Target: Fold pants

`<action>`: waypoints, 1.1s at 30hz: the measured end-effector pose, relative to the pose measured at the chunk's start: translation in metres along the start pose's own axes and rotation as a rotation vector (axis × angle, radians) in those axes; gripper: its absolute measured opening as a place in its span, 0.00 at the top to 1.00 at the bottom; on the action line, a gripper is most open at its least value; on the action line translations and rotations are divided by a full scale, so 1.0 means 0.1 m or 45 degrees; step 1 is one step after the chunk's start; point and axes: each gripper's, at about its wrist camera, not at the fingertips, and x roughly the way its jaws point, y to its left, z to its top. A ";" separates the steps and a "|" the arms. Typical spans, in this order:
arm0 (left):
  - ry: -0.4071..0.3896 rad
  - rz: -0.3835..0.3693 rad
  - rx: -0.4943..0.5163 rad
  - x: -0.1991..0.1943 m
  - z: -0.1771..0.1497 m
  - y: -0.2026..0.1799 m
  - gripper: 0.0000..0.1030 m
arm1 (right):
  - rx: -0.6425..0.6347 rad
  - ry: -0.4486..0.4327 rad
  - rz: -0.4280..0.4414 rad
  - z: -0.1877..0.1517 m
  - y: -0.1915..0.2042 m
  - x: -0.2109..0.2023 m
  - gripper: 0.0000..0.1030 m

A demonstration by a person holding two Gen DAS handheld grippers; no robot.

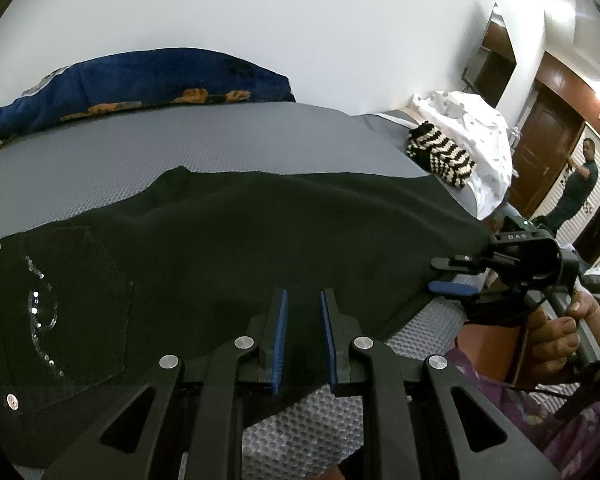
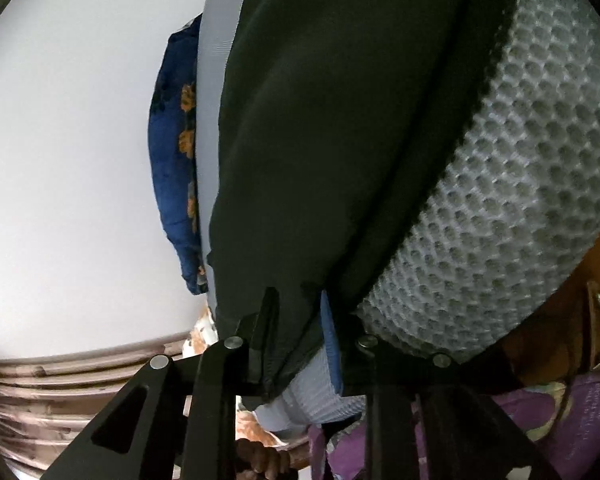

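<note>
Grey mattress (image 1: 100,168) bears black pants (image 1: 240,232), seemingly folded.

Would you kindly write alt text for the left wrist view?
Black pants lie spread across a grey bed, with the left gripper just above their near edge, jaws slightly apart. At right, a hand holds the right gripper at the pants' end.

white wall (image 1: 260,8), grey mattress (image 1: 180,140), brown door (image 1: 540,148) at rt.

Dim indoor light, ceiling glare top right, heavy fisheye warp w/ dark corners, pics fairly sharp
</note>
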 end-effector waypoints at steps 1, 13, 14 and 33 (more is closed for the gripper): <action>0.000 -0.003 -0.006 -0.01 -0.01 0.01 0.83 | -0.002 -0.009 -0.018 -0.01 0.01 0.01 0.77; -0.005 -0.016 -0.059 -0.04 -0.08 0.08 0.81 | -0.026 -0.054 0.003 -0.06 0.14 0.21 0.68; -0.005 -0.016 -0.058 -0.04 -0.08 0.07 0.81 | -0.051 -0.068 -0.012 -0.07 0.16 0.22 0.69; -0.050 0.104 -0.093 -0.15 -0.11 0.35 0.66 | -0.038 -0.022 -0.099 -0.10 0.02 0.10 0.94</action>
